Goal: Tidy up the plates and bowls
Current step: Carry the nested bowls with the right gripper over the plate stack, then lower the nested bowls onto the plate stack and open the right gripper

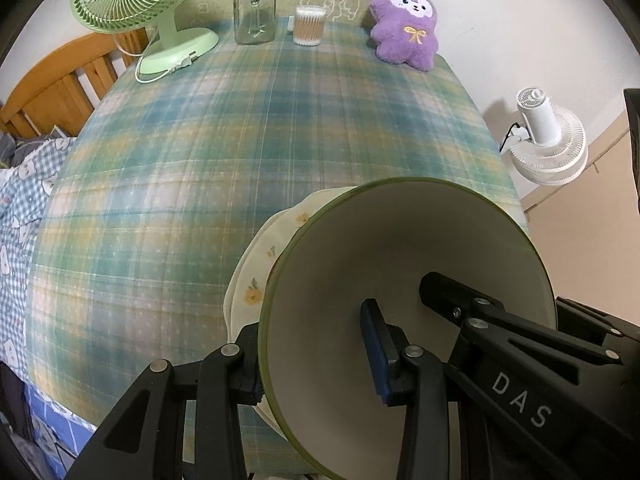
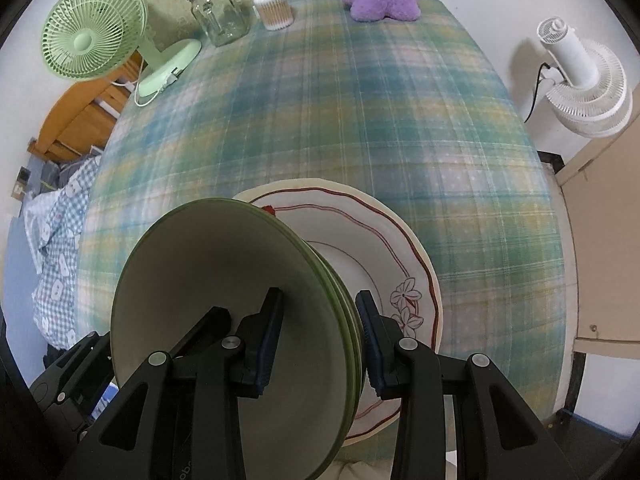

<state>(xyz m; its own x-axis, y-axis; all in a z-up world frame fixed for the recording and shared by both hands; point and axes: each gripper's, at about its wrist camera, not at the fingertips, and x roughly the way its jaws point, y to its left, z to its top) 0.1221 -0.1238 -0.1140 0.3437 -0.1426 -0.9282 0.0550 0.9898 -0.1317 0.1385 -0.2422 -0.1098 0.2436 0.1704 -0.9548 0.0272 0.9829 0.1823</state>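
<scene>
Mostly hidden behind smooth, green-rimmed bowl (image 1: 400,300) — floral plate (image 1: 256,280); bowl wall clamped by left hand-held gripper (image 1: 316,364) and right hand-held gripper (image 2: 320,344), above glossy red-lined plate (image 2: 384,248).

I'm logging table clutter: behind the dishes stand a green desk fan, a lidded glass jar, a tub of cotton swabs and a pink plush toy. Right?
Nearly: the plush toy is purple, not pink, as the left wrist view shows. The green desk fan, lidded glass jar and tub of cotton swabs are right.

Your left tool (image 1: 316,364) is clamped across the bowl (image 1: 400,280) wall; your right tool (image 2: 320,344) pinches its opposite rim.
</scene>
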